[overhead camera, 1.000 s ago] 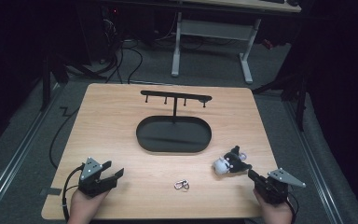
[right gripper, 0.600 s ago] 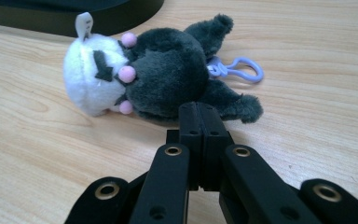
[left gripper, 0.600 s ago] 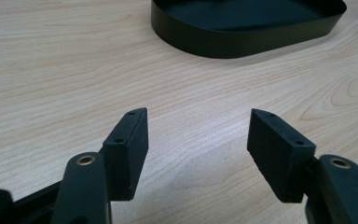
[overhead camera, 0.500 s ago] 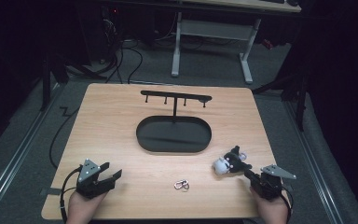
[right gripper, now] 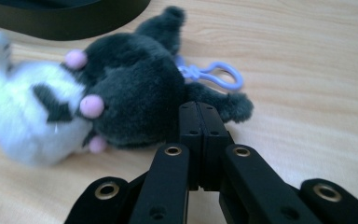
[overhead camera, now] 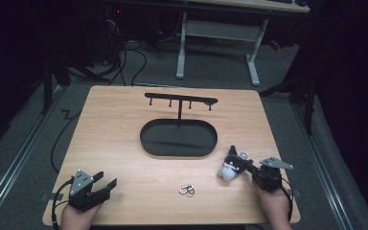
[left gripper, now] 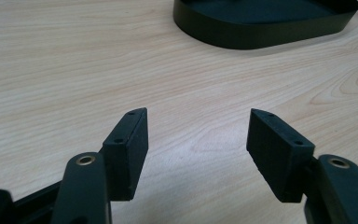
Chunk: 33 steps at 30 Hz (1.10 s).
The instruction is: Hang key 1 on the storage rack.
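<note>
Right gripper [right gripper: 199, 109] pressed together, empty, tips touching plush toy [right gripper: 98, 100] just ahead. Risk: shoving toy away, missing purple clip [right gripper: 209, 74] behind it. Left gripper [left gripper: 196, 140] spread, nothing between.

Two handheld black grippers: left gripper [overhead camera: 106, 184] and right gripper [overhead camera: 245, 167], each topped at twelve o'clock with a grey three-cornered plate. Flat rectangular jaw pads with small screw holes, brass-ringed pivots on the linkage arms, black cables trailing toward six o'clock.
</note>
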{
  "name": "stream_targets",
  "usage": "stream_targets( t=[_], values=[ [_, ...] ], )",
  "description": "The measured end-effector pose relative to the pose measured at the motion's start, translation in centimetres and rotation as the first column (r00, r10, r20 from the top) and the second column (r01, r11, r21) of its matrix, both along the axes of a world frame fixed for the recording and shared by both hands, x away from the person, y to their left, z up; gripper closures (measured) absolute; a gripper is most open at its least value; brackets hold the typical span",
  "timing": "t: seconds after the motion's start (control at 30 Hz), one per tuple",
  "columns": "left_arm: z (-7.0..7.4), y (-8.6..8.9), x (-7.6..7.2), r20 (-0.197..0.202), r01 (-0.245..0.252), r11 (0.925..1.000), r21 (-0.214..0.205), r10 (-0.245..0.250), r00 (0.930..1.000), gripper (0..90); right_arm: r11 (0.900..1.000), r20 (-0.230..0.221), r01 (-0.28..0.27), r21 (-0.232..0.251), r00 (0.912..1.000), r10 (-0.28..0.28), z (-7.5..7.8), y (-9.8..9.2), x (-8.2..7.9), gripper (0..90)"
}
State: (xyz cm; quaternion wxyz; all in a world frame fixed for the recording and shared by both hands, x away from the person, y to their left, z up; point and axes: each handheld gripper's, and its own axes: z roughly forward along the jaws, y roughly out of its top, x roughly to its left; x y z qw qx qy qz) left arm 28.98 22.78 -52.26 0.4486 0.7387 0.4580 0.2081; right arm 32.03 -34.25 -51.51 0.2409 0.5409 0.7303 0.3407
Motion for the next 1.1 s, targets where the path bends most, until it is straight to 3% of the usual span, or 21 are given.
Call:
stream_targets(
  t=[0.13,0.3,0.73,0.87,1.0,1.03,1.1],
  values=[
    [0.0,0.6,-0.6,-0.001,-0.013,0.9999,-0.002,0.013,0.9999,39.3,0.9992,0.017,-0.033,-0.024,0.9993,0.034,0.0,0.4,1.0,90.0],
    [0.0,1.3,-1.4,-0.003,-0.037,0.9993,-0.007,0.037,0.9993,39.3,0.9962,0.013,-0.085,-0.02,0.9963,0.085,-0.1,1.6,2.5,90.0],
    [0.0,1.7,-2.2,-0.005,-0.033,0.9994,-0.007,0.032,0.9995,39.3,0.9848,-0.003,-0.173,-0.013,0.9849,0.173,-0.5,3.2,3.5,90.0],
    [0.0,1.6,-2.2,-0.001,-0.027,0.9996,-0.007,0.027,0.9996,39.3,0.9844,0.002,-0.174,-0.021,0.9846,0.175,-0.3,3.5,3.3,90.0],
    [0.2,1.5,-2.1,0.01,-0.023,0.9997,-0.004,0.023,0.9997,39.3,0.9888,0.04,-0.148,-0.021,0.9881,0.148,0.2,3.2,2.8,90.0],
    [0.3,1.4,-2.0,0.016,-0.022,0.9997,-0.005,0.022,0.9996,39.3,0.9898,0.068,-0.142,-0.014,0.9875,0.142,0.8,3.1,2.3,90.0],
    [0.3,1.4,-1.9,0.018,-0.02,0.9998,-0.005,0.02,0.9996,39.3,0.9908,0.072,-0.135,-0.007,0.9881,0.136,1.0,3.1,2.1,90.0]
  ],
)
